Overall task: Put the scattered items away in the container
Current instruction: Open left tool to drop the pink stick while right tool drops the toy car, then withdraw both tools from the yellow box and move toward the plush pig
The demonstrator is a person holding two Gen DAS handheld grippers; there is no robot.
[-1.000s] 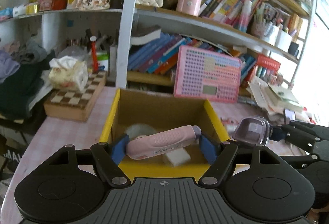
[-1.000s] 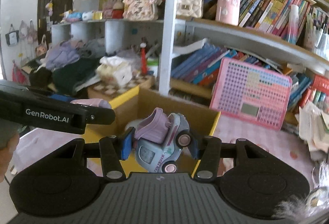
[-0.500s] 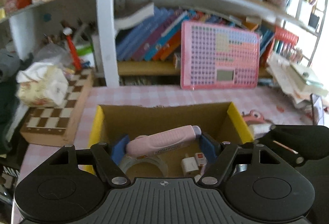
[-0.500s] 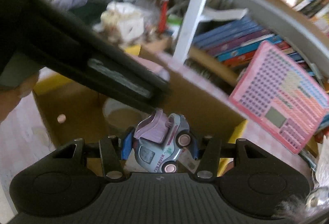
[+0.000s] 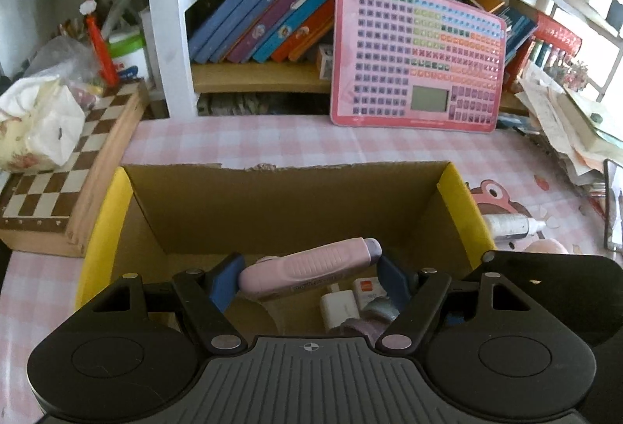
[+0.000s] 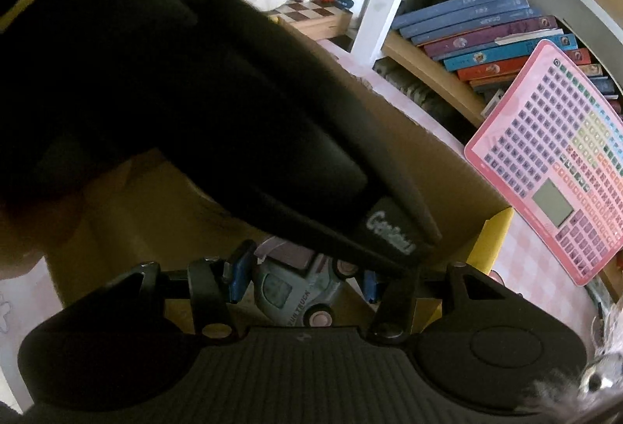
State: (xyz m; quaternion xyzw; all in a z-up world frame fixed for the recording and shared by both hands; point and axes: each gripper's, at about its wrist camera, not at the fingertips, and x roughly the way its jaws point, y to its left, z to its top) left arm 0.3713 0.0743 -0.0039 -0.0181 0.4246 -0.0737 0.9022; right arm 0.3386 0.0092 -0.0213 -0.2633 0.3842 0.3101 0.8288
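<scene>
Cardboard walls with yellow edges surround both my tools: the box (image 5: 296, 206) sits on the pink checked tablecloth, and I hold both loads over its open top. My left gripper (image 5: 307, 274) pinches a pink utility knife (image 5: 307, 264) lengthwise between its blue pads, jaws fairly wide. My right gripper (image 6: 303, 278) clamps a pale blue toy truck (image 6: 296, 291) at a narrower gap. A white charger (image 5: 338, 307) and other small things I cannot identify already lie on the box floor. My worry is crowding: the left tool's black body crosses right over the truck, so a careless release could knock the two together.
</scene>
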